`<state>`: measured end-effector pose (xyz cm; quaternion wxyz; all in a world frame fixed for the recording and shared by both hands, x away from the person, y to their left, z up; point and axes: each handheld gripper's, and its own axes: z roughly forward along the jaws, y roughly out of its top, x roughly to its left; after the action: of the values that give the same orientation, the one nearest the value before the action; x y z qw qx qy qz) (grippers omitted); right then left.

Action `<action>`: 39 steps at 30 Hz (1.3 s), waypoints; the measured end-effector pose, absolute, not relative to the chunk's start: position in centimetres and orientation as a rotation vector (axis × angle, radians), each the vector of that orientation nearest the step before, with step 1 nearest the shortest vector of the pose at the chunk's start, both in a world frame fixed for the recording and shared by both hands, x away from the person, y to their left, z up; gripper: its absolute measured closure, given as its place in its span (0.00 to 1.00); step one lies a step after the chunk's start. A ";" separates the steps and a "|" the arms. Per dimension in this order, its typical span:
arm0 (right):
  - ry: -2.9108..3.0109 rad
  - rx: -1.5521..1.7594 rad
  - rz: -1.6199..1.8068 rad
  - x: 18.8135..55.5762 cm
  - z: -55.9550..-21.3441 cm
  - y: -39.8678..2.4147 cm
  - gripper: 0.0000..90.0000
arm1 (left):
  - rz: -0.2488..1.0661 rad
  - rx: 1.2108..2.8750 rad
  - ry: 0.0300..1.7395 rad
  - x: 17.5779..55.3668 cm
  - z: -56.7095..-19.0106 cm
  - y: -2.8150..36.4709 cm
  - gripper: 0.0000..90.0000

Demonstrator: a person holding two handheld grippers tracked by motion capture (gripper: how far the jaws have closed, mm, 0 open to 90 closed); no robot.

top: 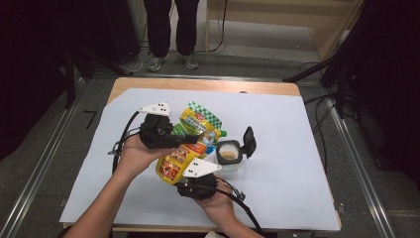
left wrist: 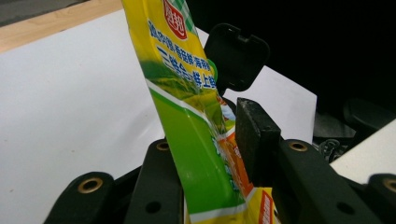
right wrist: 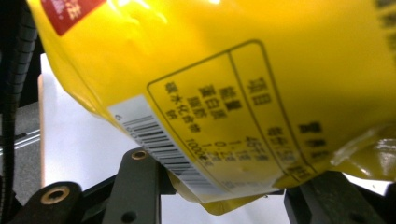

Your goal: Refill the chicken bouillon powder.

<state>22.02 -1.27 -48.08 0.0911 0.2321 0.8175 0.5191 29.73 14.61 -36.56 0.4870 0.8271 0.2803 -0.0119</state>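
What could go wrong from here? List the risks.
1. The yellow pouch hangs between both grippers above the table; in the left gripper view one of the fingers stands apart from it, so it may slip.
2. The open container with its lid flipped up sits right beside the pouch; a swing could tip it.
3. The right gripper holds only the pouch's bottom edge, a thin purchase.

Yellow pouch [right wrist: 224,79] barcode end between right gripper [right wrist: 224,186] fingers [right wrist: 137,186], above white sheet [right wrist: 79,135].
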 end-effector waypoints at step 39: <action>2.495 0.714 1.528 20.5 -48.2 -1.8 0.62 | -0.193 2.131 0.770 31.0 -38.2 9.9 0.64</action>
<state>20.48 -1.82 -48.20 0.0649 0.2365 0.8268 0.5062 31.02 9.89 -38.19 0.4202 0.8503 0.3073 -0.0770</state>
